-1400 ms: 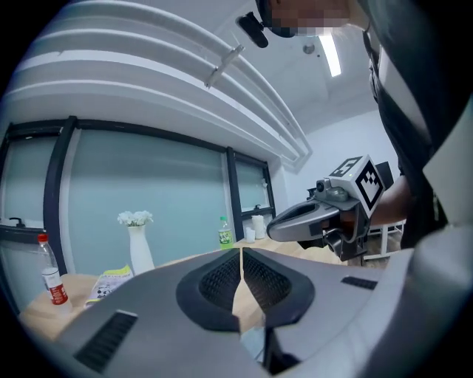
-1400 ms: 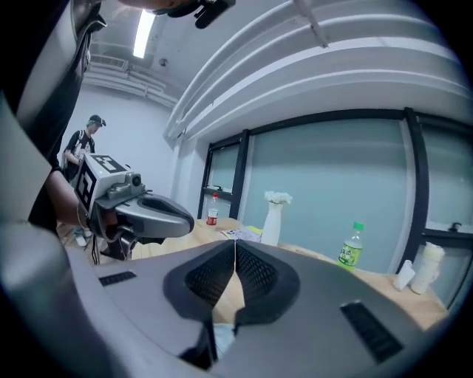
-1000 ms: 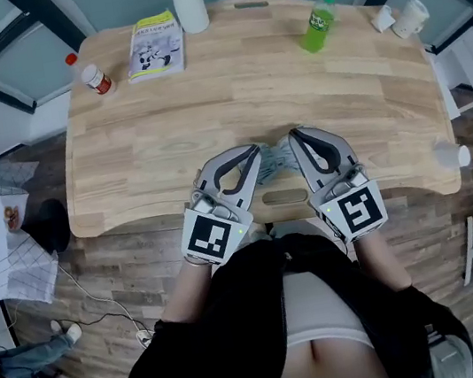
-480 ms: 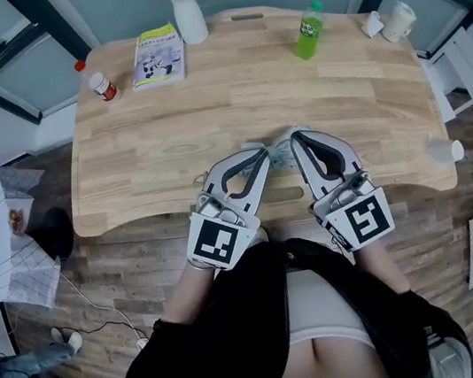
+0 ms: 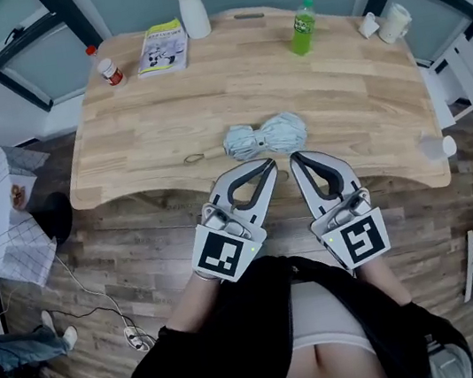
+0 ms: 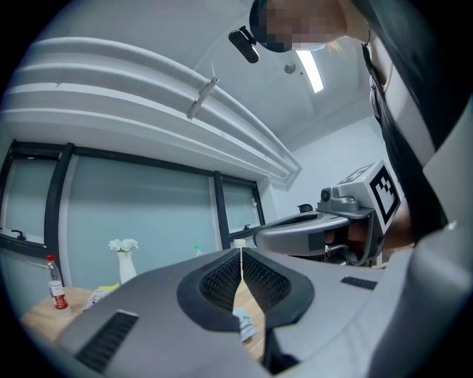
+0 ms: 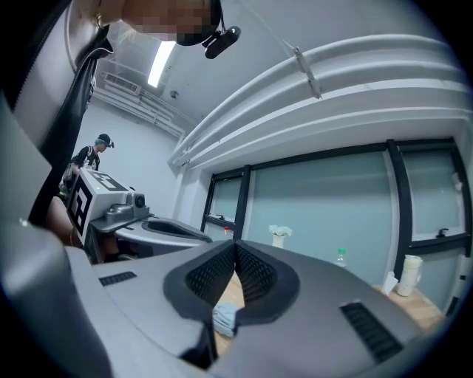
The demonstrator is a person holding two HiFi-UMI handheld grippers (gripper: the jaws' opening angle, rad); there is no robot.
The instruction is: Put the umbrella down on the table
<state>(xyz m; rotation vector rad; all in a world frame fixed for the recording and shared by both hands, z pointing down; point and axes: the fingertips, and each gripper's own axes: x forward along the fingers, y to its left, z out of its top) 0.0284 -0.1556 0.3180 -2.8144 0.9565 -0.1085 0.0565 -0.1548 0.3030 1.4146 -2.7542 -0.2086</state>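
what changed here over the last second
The left gripper and the right gripper both drew back toward the person, away from the folded umbrella they had partly covered. It now lies in full view on the table, touched by neither. Nothing was gripped or let go: both pairs of jaws stayed shut and empty. The umbrella, green bottle, vase and booklet kept their places.

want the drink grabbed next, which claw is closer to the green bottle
Right. In the head view the right claw lies nearly straight below the green bottle; the left claw is beside it, farther left.
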